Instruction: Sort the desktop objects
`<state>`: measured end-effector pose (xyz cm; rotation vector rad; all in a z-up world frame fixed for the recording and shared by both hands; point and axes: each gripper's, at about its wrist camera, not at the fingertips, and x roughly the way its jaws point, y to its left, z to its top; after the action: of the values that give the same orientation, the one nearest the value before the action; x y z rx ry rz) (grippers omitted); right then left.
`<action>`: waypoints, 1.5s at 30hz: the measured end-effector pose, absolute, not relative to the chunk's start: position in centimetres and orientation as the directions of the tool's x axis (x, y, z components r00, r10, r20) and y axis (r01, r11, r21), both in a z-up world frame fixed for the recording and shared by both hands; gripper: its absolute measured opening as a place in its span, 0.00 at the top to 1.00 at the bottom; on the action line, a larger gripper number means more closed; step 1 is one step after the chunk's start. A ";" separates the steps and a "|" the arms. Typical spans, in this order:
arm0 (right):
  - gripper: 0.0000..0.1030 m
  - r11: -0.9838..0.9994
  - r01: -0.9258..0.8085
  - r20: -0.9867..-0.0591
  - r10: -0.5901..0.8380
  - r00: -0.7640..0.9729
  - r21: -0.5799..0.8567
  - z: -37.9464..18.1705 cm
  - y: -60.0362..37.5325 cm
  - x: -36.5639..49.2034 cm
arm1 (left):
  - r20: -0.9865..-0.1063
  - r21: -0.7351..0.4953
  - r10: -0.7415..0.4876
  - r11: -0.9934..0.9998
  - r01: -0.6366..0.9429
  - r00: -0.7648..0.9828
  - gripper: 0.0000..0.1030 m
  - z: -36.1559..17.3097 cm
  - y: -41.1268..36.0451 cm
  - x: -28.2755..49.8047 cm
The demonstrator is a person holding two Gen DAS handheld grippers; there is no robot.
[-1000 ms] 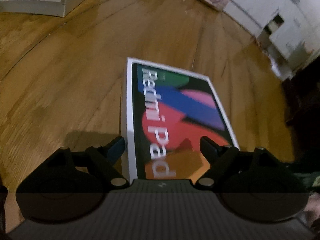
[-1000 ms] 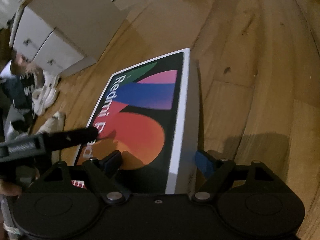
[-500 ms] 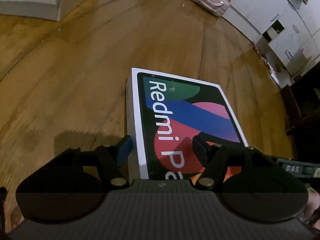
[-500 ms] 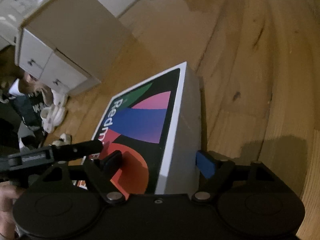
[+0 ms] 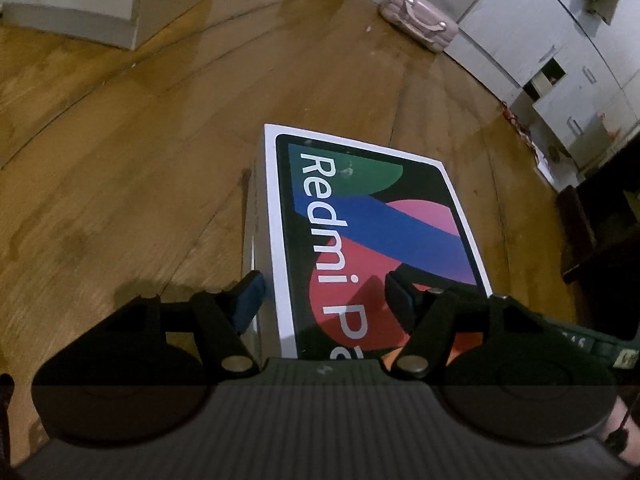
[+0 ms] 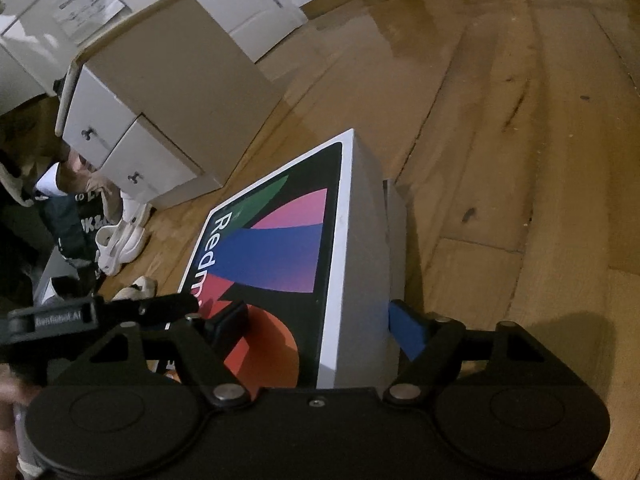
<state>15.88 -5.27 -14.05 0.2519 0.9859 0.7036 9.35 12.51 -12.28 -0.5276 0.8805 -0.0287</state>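
A Redmi Pad box [image 5: 372, 220] with a white rim and a colourful lid is held up above the wooden floor; a second layer of the box shows under the lid at its side [image 6: 394, 216]. My left gripper [image 5: 324, 300] is shut on its left edge, one finger under the side, one on the lid. My right gripper [image 6: 316, 328] is shut on the right edge of the box [image 6: 312, 248], blue pad [image 6: 406, 330] against the grey side. The left gripper's finger [image 6: 160, 306] shows at the left of the right wrist view.
Wooden floor [image 5: 120, 184] lies below. A white drawer cabinet [image 6: 160, 92] stands at the left, with white shoes [image 6: 120, 240] and dark clothes beside it. A pink bag [image 5: 418, 28] and white cabinets [image 5: 552, 44] stand at the far right, dark furniture [image 5: 600, 232] nearer.
Both grippers have lifted the box, and it has tilted. The floor and the cabinets look farther off. The jaws have closed in on its two edges.
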 end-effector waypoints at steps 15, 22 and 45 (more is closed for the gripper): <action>0.21 0.776 -0.440 -0.724 0.607 0.326 0.452 -14.8 -4.3 15.3 | -0.722 -0.473 -0.217 0.848 -0.239 0.657 0.33 -13.7 13.2 9.7; 0.21 0.772 -0.405 -0.717 0.621 0.317 0.490 -15.3 -4.8 15.7 | -0.714 -0.486 -0.225 0.841 -0.239 0.663 0.31 -13.4 13.5 9.9; 0.25 0.716 -0.383 -0.726 0.671 0.148 0.584 -17.2 -7.9 10.9 | -0.832 -0.420 -0.260 0.872 -0.251 0.489 0.30 -13.6 12.2 8.7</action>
<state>10.93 -7.94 -17.20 0.2878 1.2015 0.7730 8.75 12.17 -13.56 -0.5369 1.0738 -0.0059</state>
